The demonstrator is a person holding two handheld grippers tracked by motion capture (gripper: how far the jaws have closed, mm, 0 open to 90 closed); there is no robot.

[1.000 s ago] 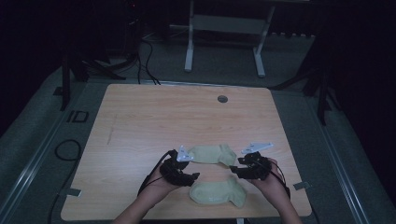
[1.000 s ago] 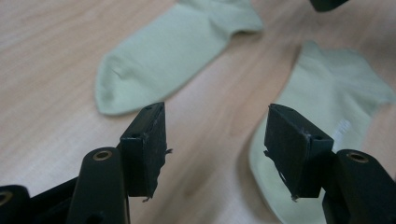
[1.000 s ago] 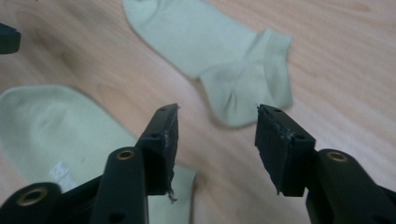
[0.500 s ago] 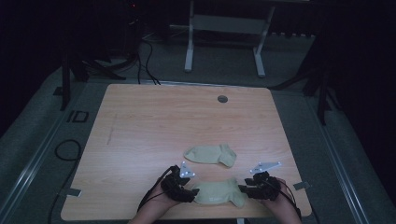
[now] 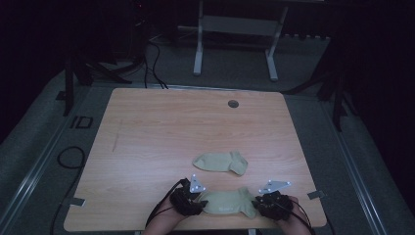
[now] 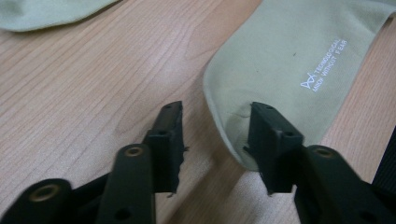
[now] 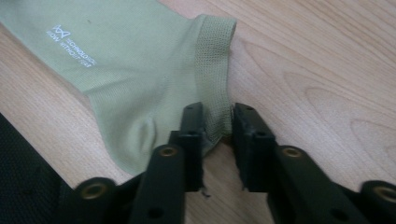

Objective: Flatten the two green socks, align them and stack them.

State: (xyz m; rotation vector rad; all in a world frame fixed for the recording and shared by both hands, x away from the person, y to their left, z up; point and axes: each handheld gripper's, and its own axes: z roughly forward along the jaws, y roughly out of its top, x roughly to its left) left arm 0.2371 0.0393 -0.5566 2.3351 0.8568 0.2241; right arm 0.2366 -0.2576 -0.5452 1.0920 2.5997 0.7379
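Both claws dropped to near sock (image 5: 227, 202) | soft knit | ribbed cuff pinched

A second pale green sock (image 5: 220, 162) lies flat on the wooden table (image 5: 161, 127), a little right of centre. A small round grey grommet (image 5: 233, 104) sits in the tabletop near its far edge. Beyond the table stands a white metal frame (image 5: 235, 29) on grey floor (image 5: 44, 132), with dark cables (image 5: 151, 58) trailing at far left.
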